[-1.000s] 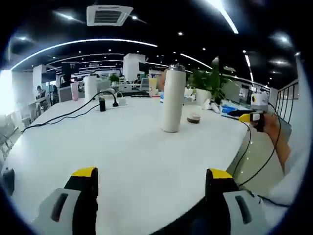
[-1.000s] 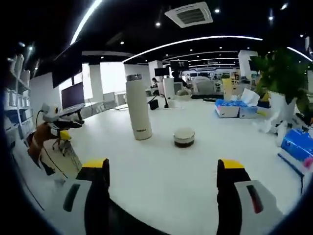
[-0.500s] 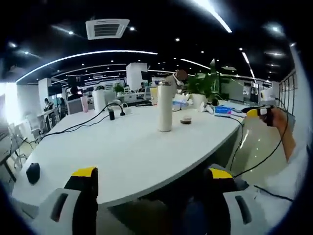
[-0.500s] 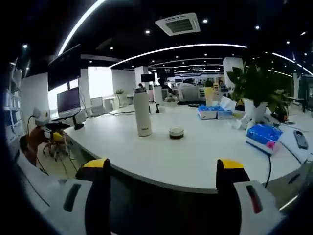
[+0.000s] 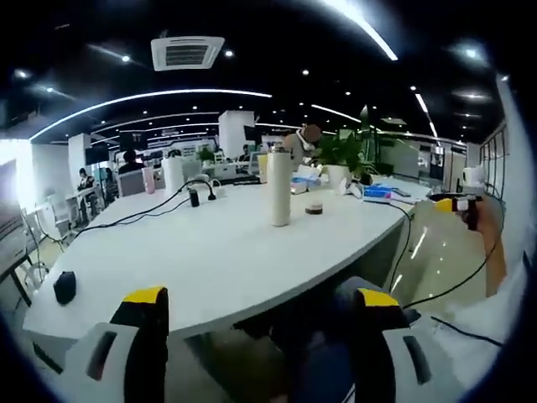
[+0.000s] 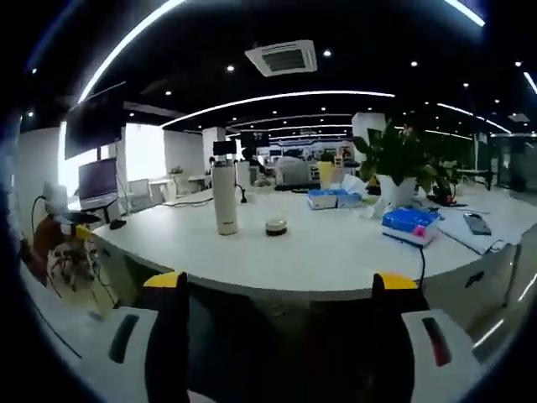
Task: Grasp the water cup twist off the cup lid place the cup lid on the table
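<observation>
A tall white water cup (image 5: 279, 188) (image 6: 224, 197) stands upright on the white table (image 5: 210, 260) (image 6: 336, 260), its top open. The round cup lid (image 5: 314, 207) (image 6: 275, 226) lies flat on the table beside it. My left gripper (image 5: 256, 306) is open, held back from the table's near edge with nothing between its yellow-tipped fingers (image 5: 144, 304). My right gripper (image 6: 281, 290) is also open and bare, well back from the table's edge. In the left gripper view, the right gripper (image 5: 457, 204) shows small at the far right in a person's hand.
A power strip with black cables (image 5: 197, 176), a pink cup (image 5: 148, 179) and a black mouse (image 5: 64, 287) lie on the table. Tissue boxes (image 6: 331, 197), a blue pack (image 6: 407, 223), a potted plant (image 6: 394, 164) and a phone (image 6: 477, 223) sit to the right. Chairs (image 6: 67, 252) stand at the left.
Both grippers have pulled back from the table, so the cup and lid look smaller and farther. Cup and lid have not moved. Both grippers stay open.
</observation>
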Available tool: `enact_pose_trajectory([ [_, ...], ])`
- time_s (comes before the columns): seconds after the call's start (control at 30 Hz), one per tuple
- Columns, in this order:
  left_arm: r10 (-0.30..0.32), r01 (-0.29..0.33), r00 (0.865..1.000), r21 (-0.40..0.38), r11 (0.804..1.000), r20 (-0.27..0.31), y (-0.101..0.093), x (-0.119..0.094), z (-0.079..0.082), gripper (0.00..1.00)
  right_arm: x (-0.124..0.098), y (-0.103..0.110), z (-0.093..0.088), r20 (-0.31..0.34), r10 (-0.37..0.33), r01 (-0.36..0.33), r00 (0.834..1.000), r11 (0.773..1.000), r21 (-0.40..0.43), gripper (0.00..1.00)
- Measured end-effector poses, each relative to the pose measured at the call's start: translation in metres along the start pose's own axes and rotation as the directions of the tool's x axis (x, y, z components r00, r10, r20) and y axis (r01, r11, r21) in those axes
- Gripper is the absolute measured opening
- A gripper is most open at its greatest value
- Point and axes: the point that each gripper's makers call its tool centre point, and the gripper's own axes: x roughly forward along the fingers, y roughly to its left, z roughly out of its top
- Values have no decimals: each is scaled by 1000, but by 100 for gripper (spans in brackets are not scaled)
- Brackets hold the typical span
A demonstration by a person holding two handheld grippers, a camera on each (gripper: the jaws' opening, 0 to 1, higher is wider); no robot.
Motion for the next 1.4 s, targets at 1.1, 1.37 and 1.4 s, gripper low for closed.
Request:
enact_pose_trajectory([
  [1.1, -94, 93, 995, 10, 996, 38, -50, -14, -2, 90, 24, 13, 1, -41, -4, 2, 999, 999, -48, 89],
  [1.37, -102, 101, 994, 17, 995, 50, -54, -18, 2, 90, 22, 13, 2, -37, 1, -3, 999, 999, -55, 86],
  [1.4, -102, 101, 993, 20, 995, 53, -54, -18, 3, 90, 22, 14, 2, -38, 2, -4, 999, 998, -57, 86],
])
